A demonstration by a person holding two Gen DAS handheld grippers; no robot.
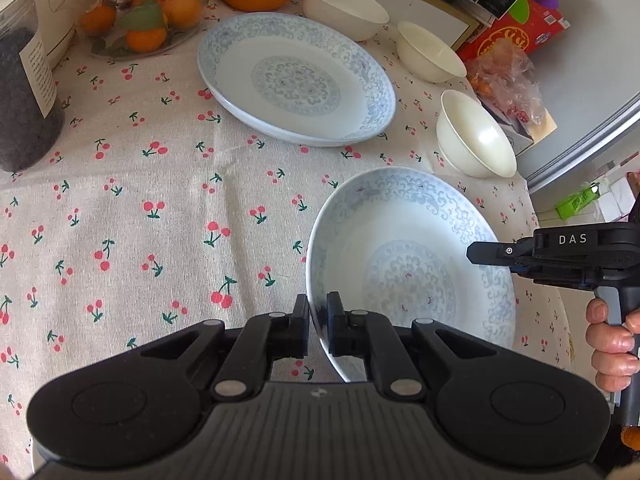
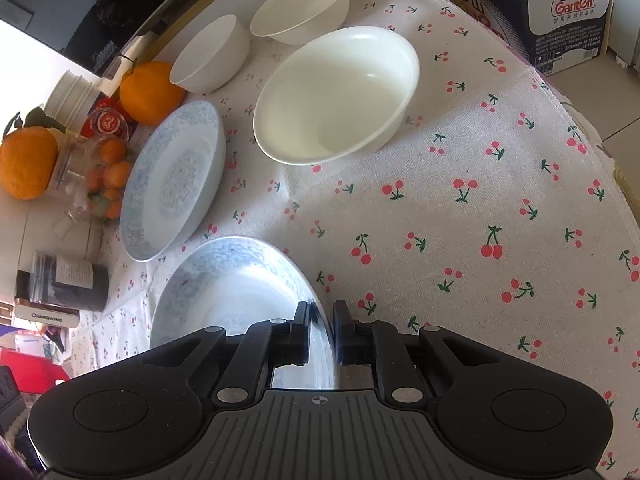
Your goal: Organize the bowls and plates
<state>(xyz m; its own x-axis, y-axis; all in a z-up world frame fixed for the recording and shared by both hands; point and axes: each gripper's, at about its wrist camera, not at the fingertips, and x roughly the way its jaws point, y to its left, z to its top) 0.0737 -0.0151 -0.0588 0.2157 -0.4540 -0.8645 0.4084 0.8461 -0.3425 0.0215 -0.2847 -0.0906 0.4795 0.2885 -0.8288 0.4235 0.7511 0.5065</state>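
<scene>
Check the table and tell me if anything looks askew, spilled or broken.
Nothing is spilled or broken. The only thing askew is the near plate: it sits tilted, pinched at opposite rims by the left gripper and the right gripper. The far plate and three bowls rest upright on the cloth.

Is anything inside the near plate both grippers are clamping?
No. The near plate shows only its blue pattern. The left gripper and right gripper cover small bits of rim; its underside is hidden.
</scene>
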